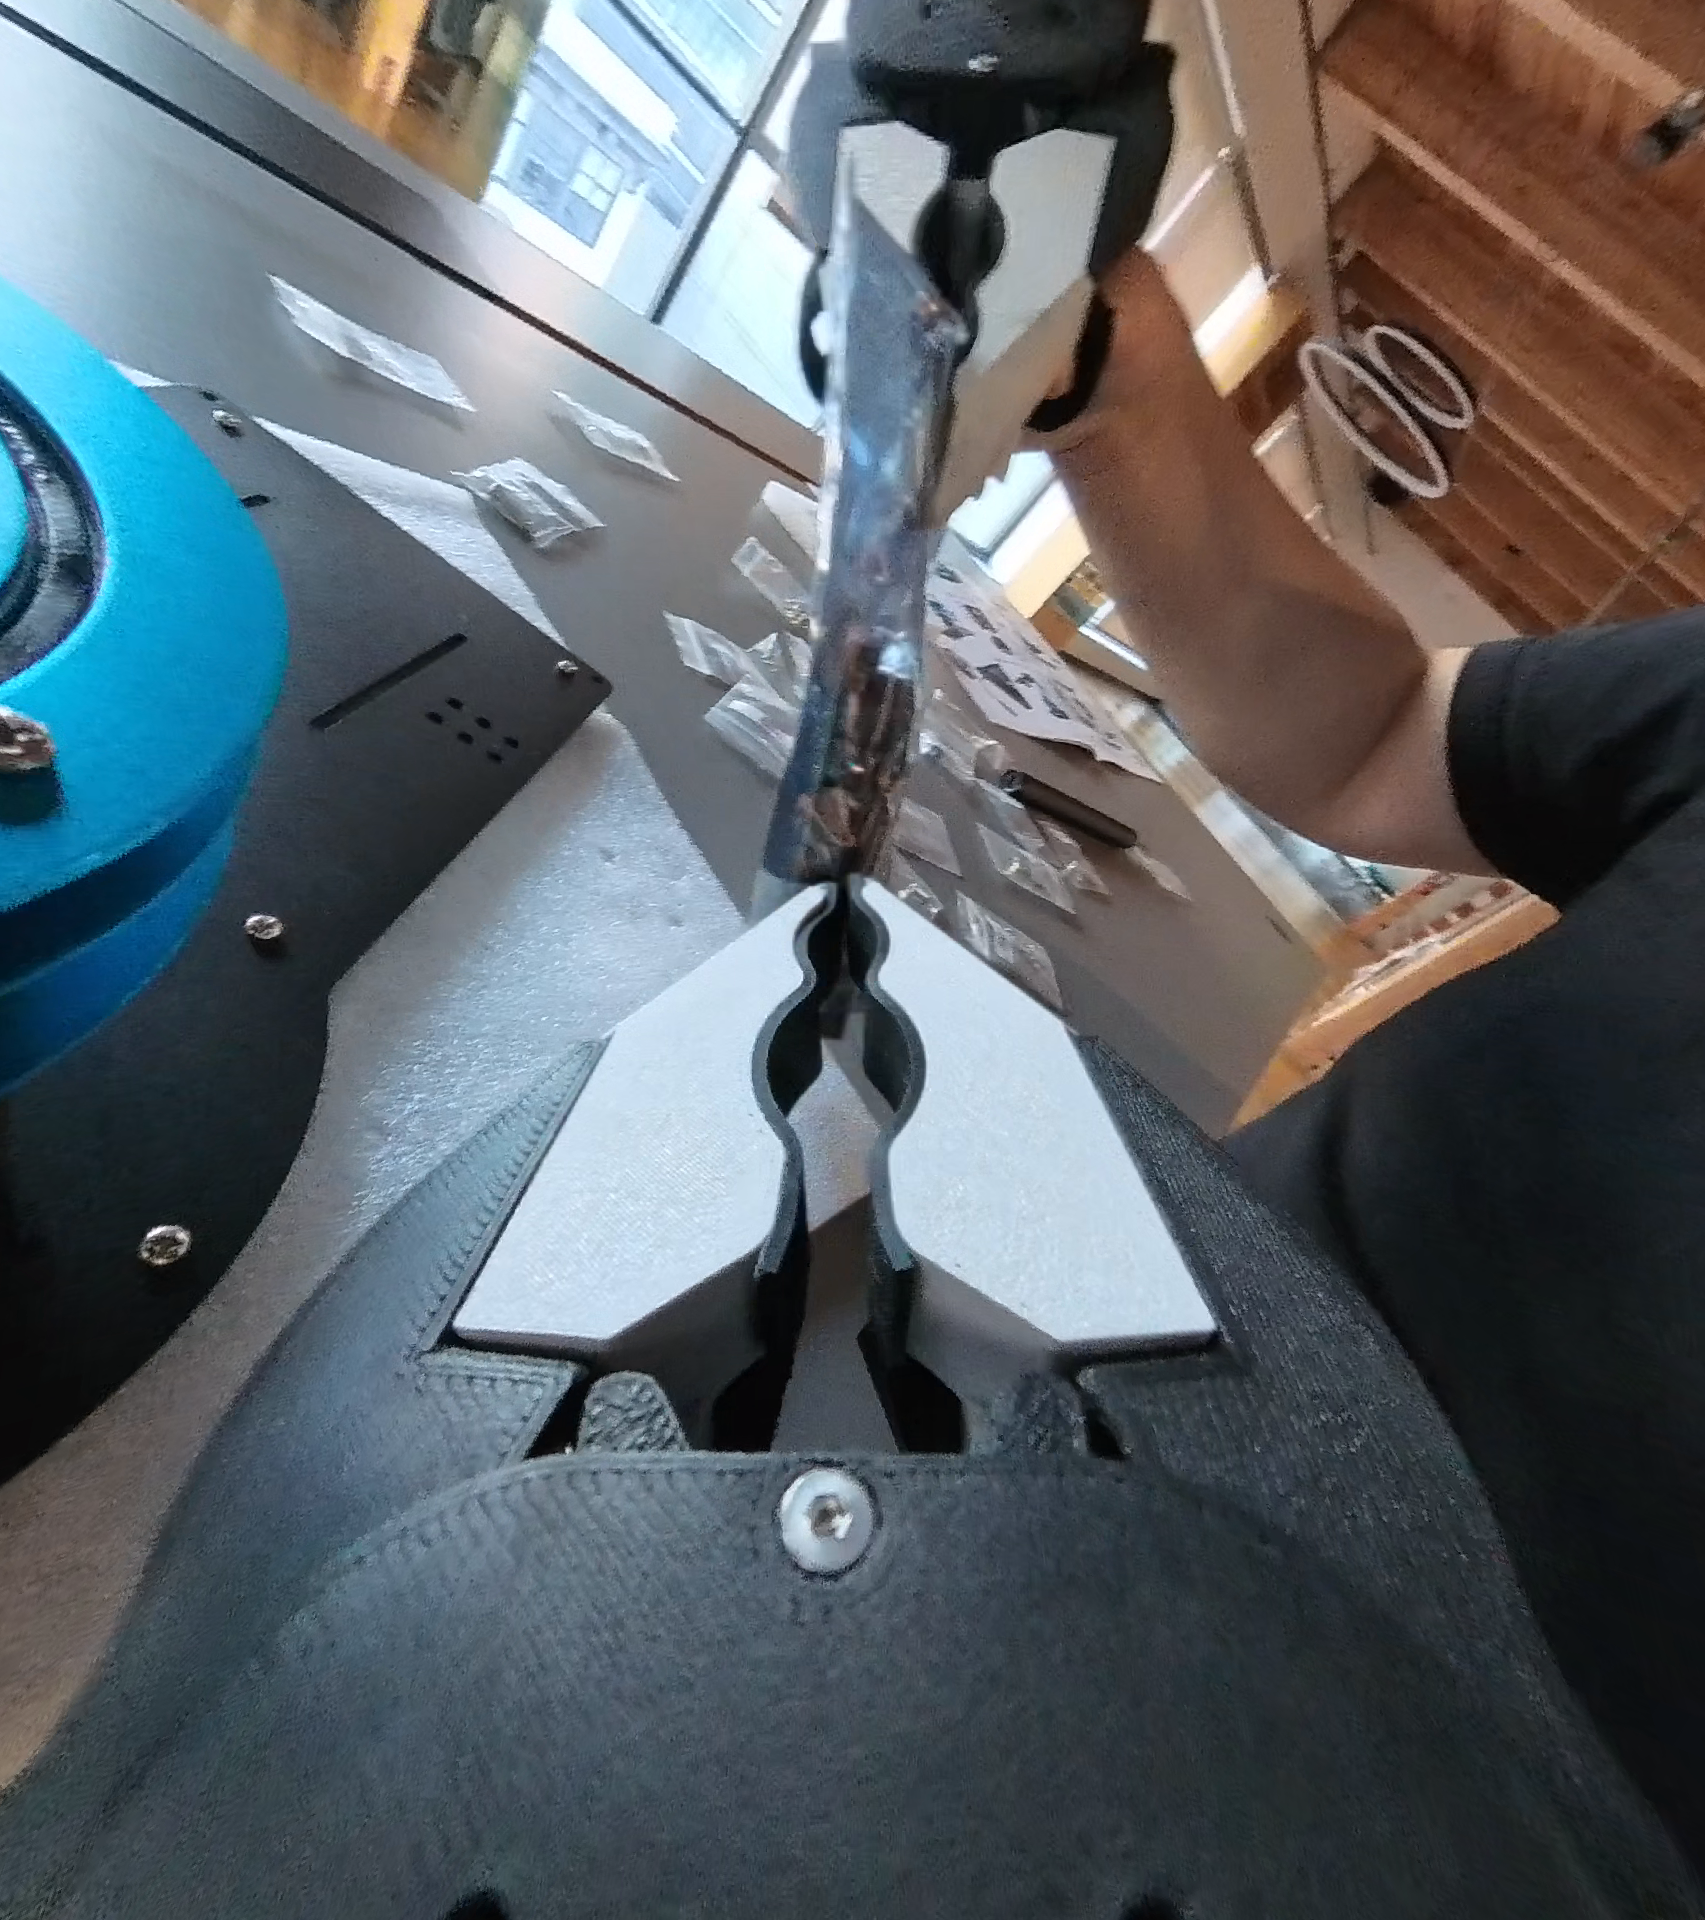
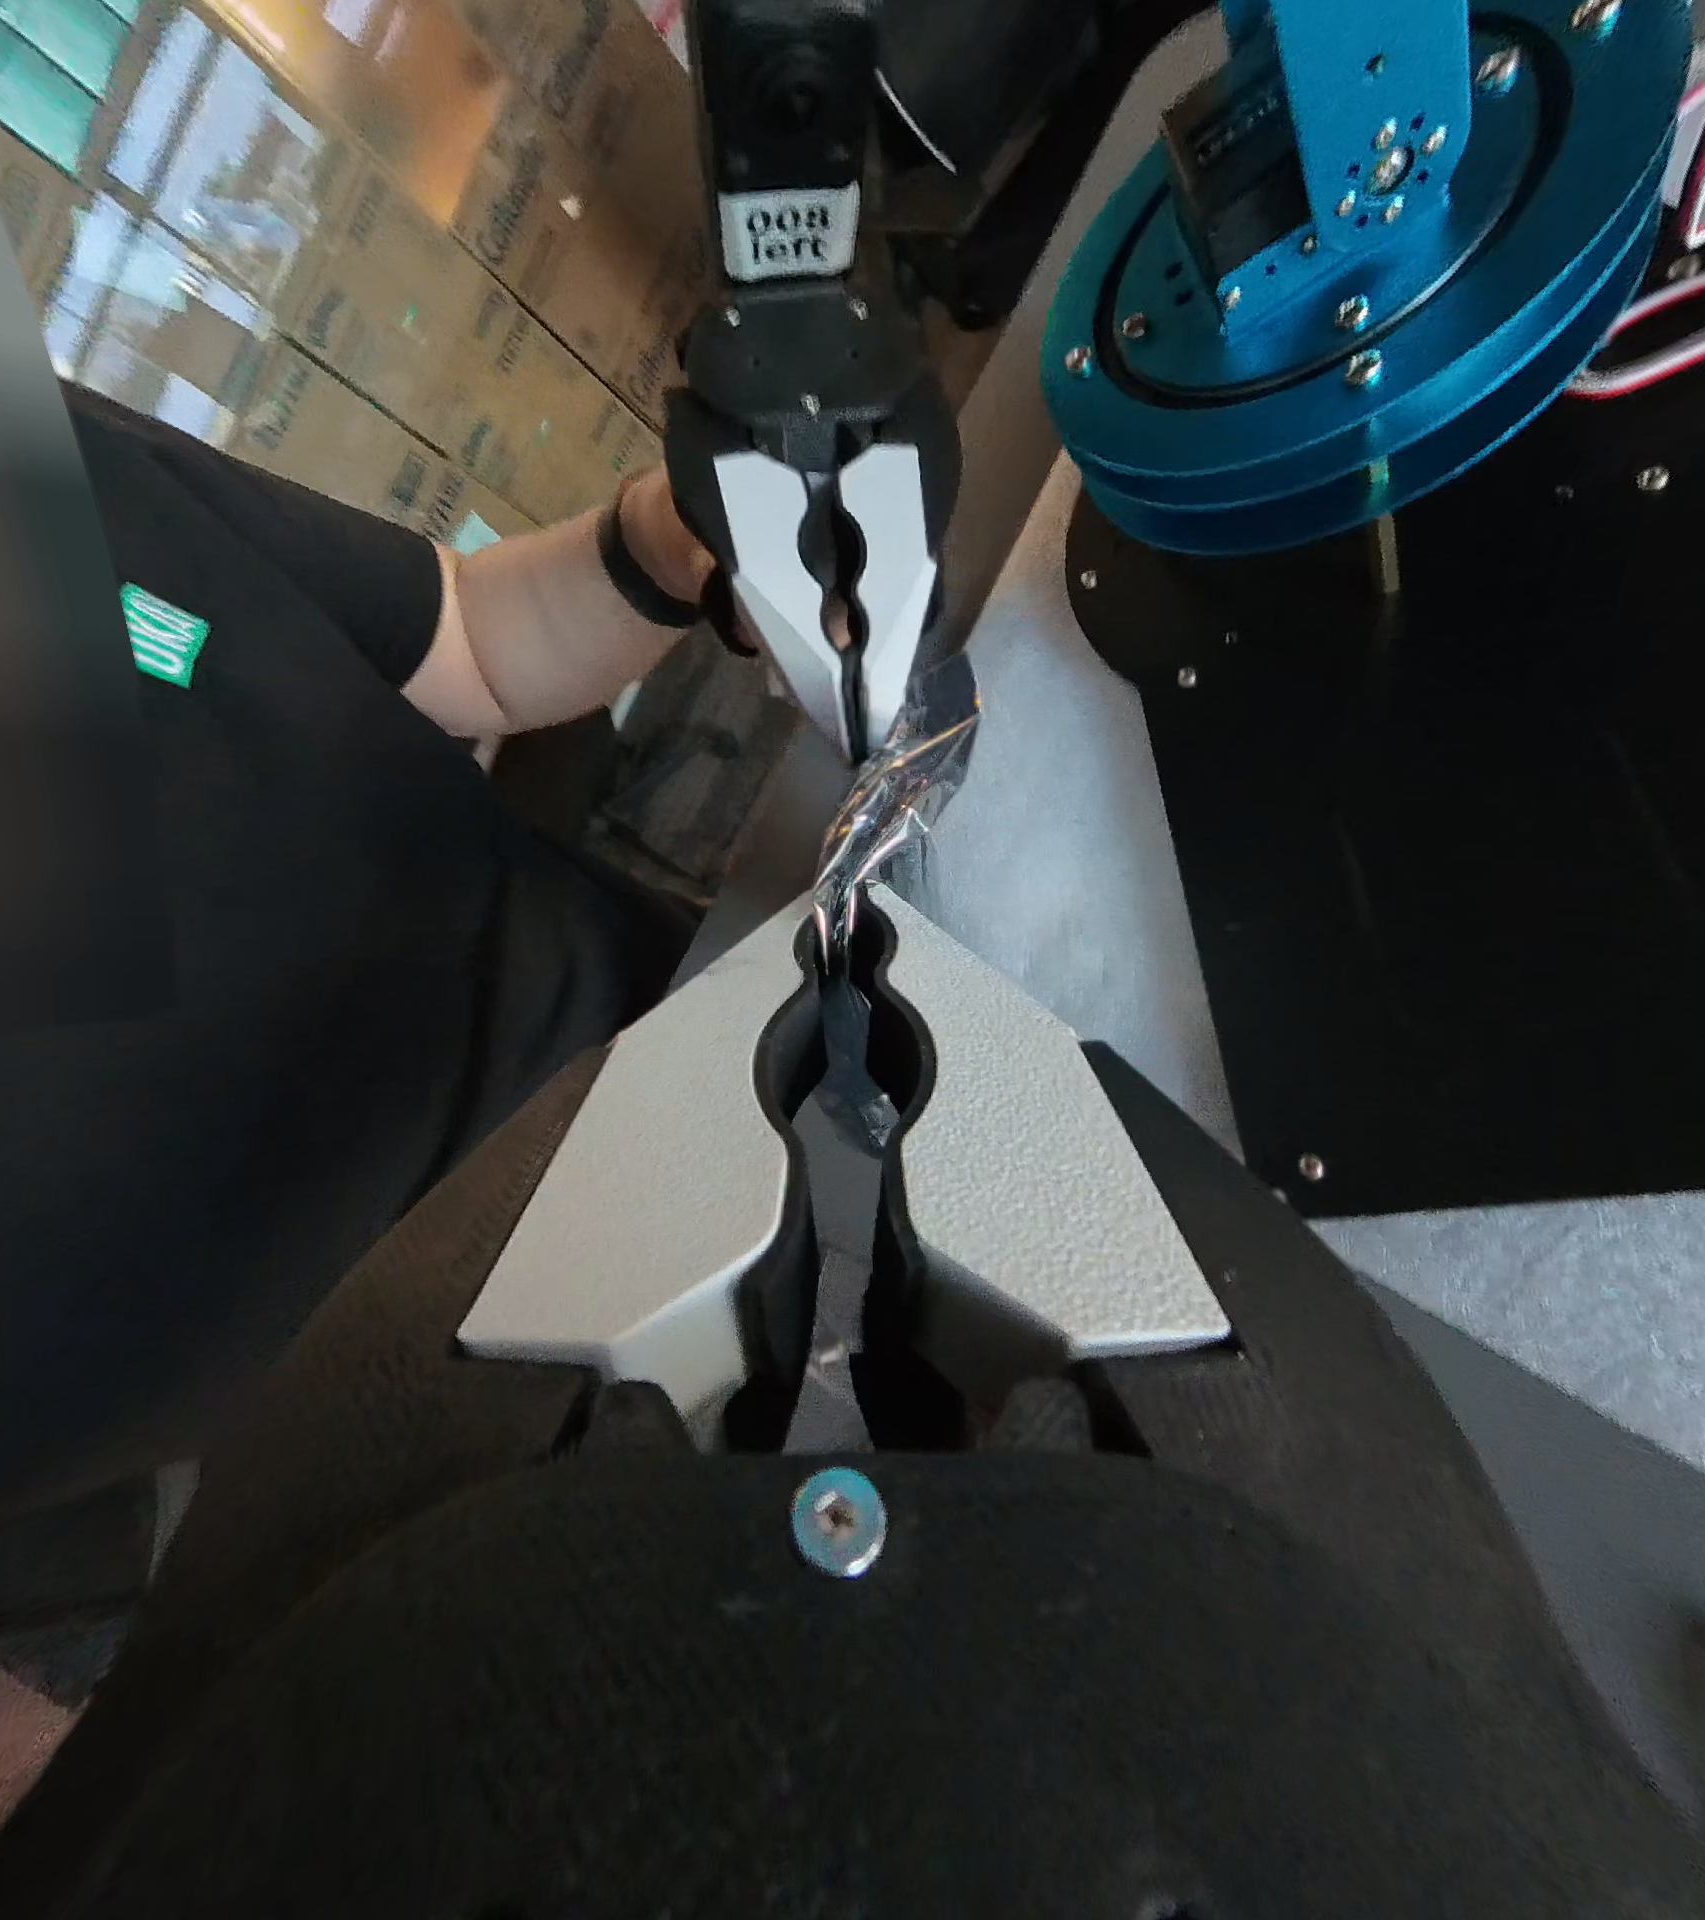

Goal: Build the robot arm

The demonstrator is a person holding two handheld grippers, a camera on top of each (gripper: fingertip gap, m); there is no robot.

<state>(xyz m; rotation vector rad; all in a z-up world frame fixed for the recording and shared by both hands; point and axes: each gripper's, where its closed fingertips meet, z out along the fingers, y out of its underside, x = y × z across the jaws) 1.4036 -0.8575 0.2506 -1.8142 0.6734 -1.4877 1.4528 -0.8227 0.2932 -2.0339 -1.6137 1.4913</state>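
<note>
Left gripper (image 1: pixel 840 896) and right gripper (image 2: pixel 843 914) each clamp opposite ends of a crinkled clear plastic bag (image 1: pixel 869 623), near the blue metal disc (image 2: pixel 1347 343)

The left hand-held gripper (image 1: pixel 840 894) has white fingers in a black, ribbed body; the right hand-held gripper (image 2: pixel 843 914) matches it. Between them, a clear, glossy plastic bag (image 1: pixel 863 623) glints silver, with dark contents, possibly screws. The round base (image 2: pixel 1347 312) is bright blue with silver screws, on a black plate (image 2: pixel 1502 883). The table (image 1: pixel 204 281) is grey, strewn with clear packets (image 1: pixel 526 504).
</note>
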